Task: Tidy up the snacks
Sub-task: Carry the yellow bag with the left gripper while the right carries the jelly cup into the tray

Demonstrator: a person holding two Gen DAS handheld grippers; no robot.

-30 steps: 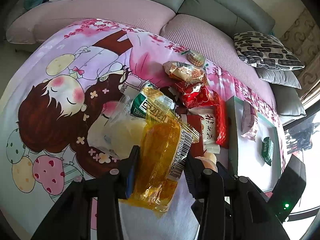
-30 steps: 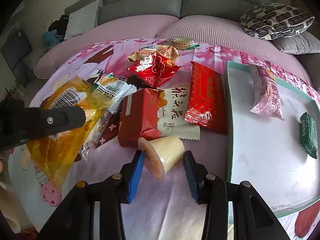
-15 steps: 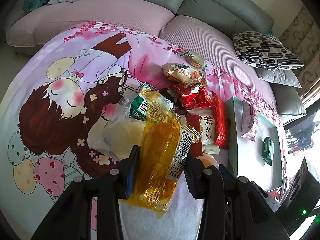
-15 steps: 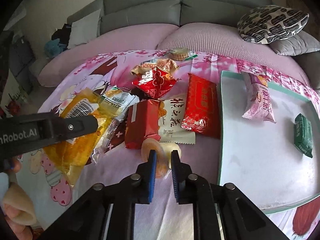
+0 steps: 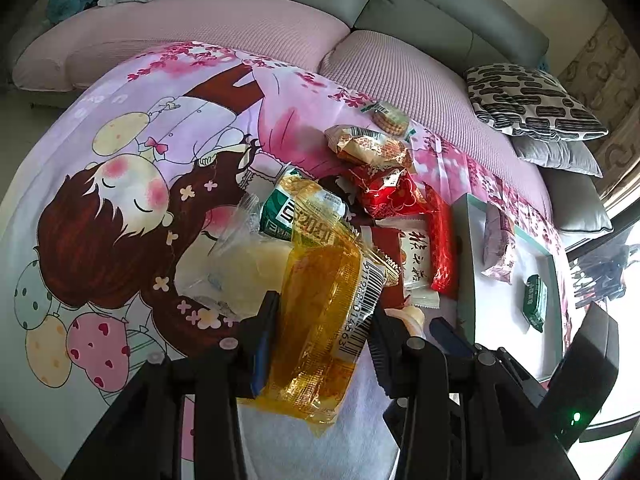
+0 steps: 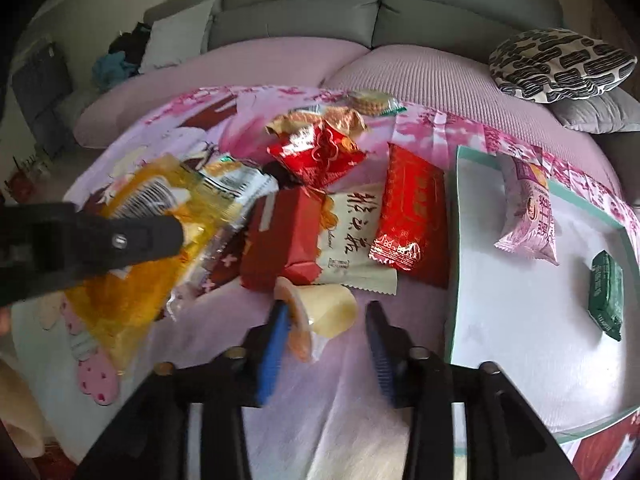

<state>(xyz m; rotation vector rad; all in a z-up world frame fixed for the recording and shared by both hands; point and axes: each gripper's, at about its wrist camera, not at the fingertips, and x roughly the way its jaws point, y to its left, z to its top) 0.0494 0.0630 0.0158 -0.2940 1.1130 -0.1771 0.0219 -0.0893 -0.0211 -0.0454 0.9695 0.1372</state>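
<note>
My left gripper (image 5: 322, 320) is shut on a yellow see-through snack packet (image 5: 320, 292), held above the cartoon blanket; the packet (image 6: 132, 280) also shows at the left of the right wrist view. My right gripper (image 6: 326, 316) has its jaws opening around a pale jelly cup (image 6: 324, 306) that lies on its side on the blanket. The left pad is at the cup's rim, while the right pad stands clear of it. A white tray with a teal rim (image 6: 520, 320) at the right holds a pink packet (image 6: 528, 208) and a small green packet (image 6: 606, 294).
A heap of snacks lies beyond the cup: red packets (image 6: 316, 152) (image 6: 408, 208), a dark red one (image 6: 284, 236), a white one (image 6: 352, 232), a green-white one (image 6: 236, 180) and round biscuits (image 6: 370, 102). A grey sofa (image 6: 360, 12) and a patterned cushion (image 6: 560, 64) stand behind.
The right jaws closed to almost nothing just short of the cup, then spread again around it. The cup still lies on the blanket. The left gripper and its packet have not moved.
</note>
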